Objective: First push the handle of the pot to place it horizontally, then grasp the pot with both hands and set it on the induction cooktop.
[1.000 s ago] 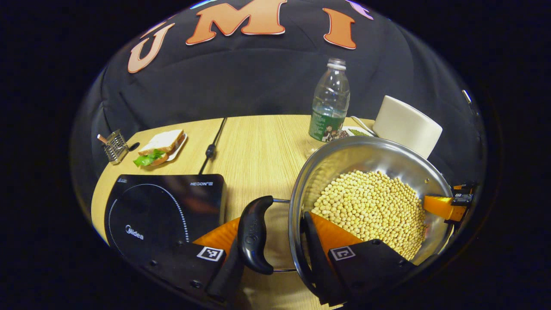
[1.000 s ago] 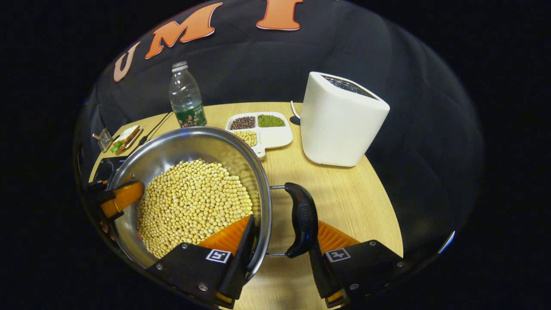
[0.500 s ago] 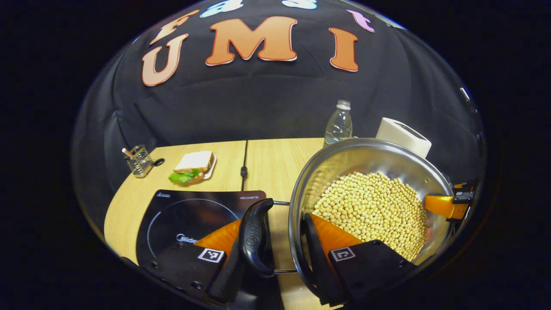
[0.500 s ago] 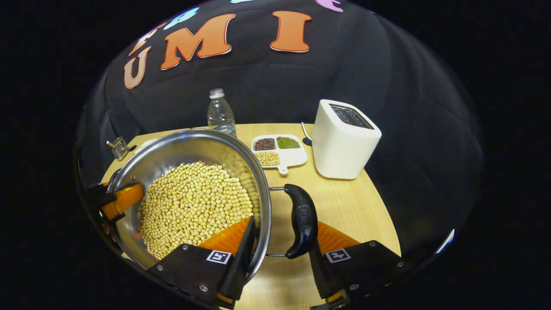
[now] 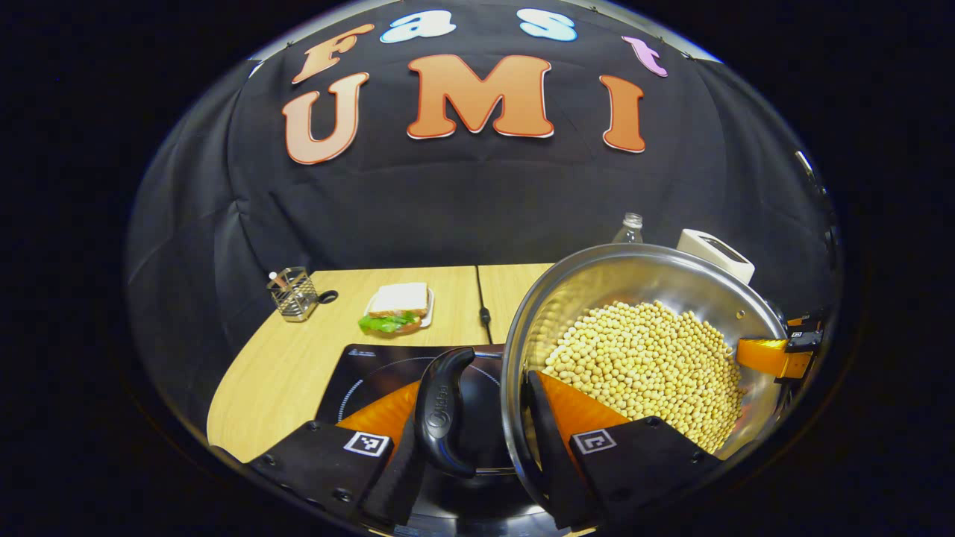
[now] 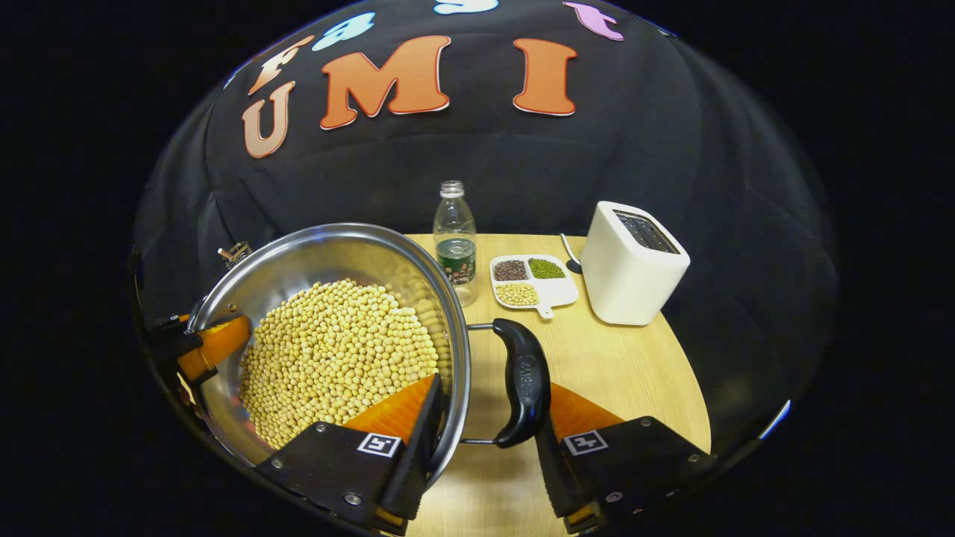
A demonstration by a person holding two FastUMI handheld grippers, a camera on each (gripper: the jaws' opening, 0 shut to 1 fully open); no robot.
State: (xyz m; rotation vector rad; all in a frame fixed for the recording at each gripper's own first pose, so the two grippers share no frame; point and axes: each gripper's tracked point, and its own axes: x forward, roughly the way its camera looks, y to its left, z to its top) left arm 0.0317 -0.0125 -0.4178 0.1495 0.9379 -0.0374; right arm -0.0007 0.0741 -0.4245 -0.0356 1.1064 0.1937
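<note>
While both grippers carry the pot (image 5: 642,350) between them, the step in hand is the transfer to the cooktop (image 5: 373,373), and both handles already lie level. In the left gripper view, the left gripper (image 5: 477,455) has its fingers narrowed about the left handle (image 5: 442,412) and the rim, one finger outside the handle, the other inside the wall against the beans (image 5: 649,373). In the right gripper view, the right gripper (image 6: 485,440) grips the right handle (image 6: 524,380) and rim likewise. From the left, the pot seems to hang above the cooktop's right part, clear of the glass, though its underside is hidden. Next comes a small shift to centre it over the ring, then an even descent with both hands level so no beans spill onto the worktop (image 6: 597,358).
</note>
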